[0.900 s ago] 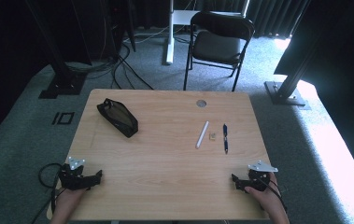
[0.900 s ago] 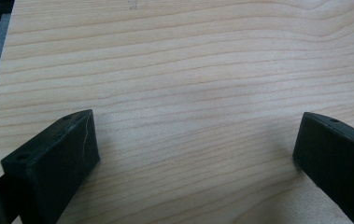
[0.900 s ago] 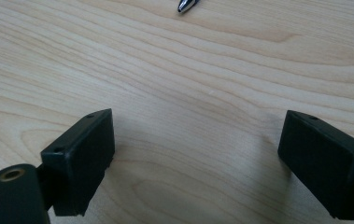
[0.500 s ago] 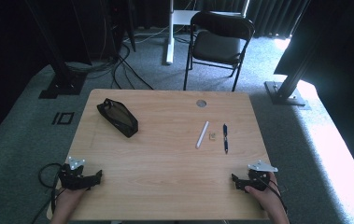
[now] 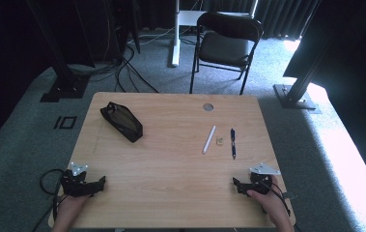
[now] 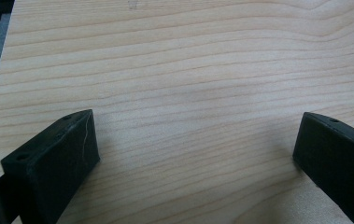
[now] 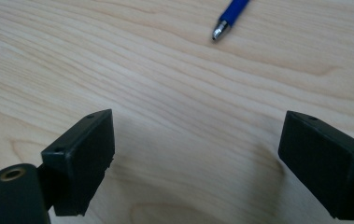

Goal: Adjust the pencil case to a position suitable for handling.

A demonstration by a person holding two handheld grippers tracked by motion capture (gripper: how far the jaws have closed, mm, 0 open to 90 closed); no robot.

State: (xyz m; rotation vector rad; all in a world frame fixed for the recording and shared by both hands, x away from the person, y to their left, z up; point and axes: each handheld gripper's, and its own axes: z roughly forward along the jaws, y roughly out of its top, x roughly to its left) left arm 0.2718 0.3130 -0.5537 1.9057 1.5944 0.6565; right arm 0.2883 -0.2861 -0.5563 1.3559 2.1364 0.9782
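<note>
Pale wood with a fine wavy grain makes up the rectangular table [image 5: 171, 193], its corners rounded and a small round grey cap set near the far edge. A black, flat, wedge-shaped pouch [image 5: 121, 122] lies slantwise towards the far left corner. Near the right edge a slim blue pen [image 5: 232, 143] with a metal tip lies lengthwise, a white stick [image 5: 209, 139] just to its left and a tiny pale scrap [image 5: 219, 141] between them. At the near right corner the right gripper [image 5: 236, 184], blocky matt black, rests with jaws spread wide over bare wood, the pen well ahead of it. At the near left corner the left gripper [image 5: 100, 181] sits likewise, jaws gaping apart, nothing between them.
</note>
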